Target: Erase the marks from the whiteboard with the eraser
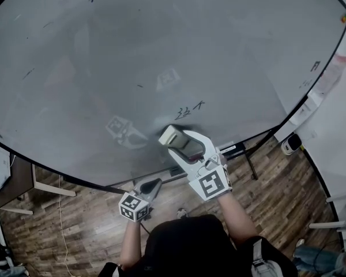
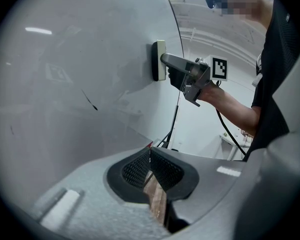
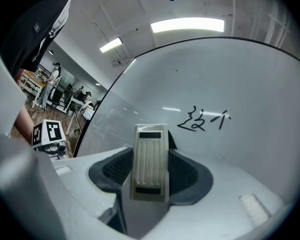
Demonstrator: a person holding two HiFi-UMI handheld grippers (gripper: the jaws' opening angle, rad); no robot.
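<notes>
Eraser (image 1: 172, 135) is clamped in the right gripper (image 1: 177, 141), flat against the whiteboard (image 1: 161, 51) just beside the marks (image 1: 190, 109) for wiping, while the left gripper (image 2: 150, 160) hangs low, closed on nothing.

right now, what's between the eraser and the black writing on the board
Only bare whiteboard: in the right gripper view the eraser sits below-left of the writing with nothing else between them.
</notes>
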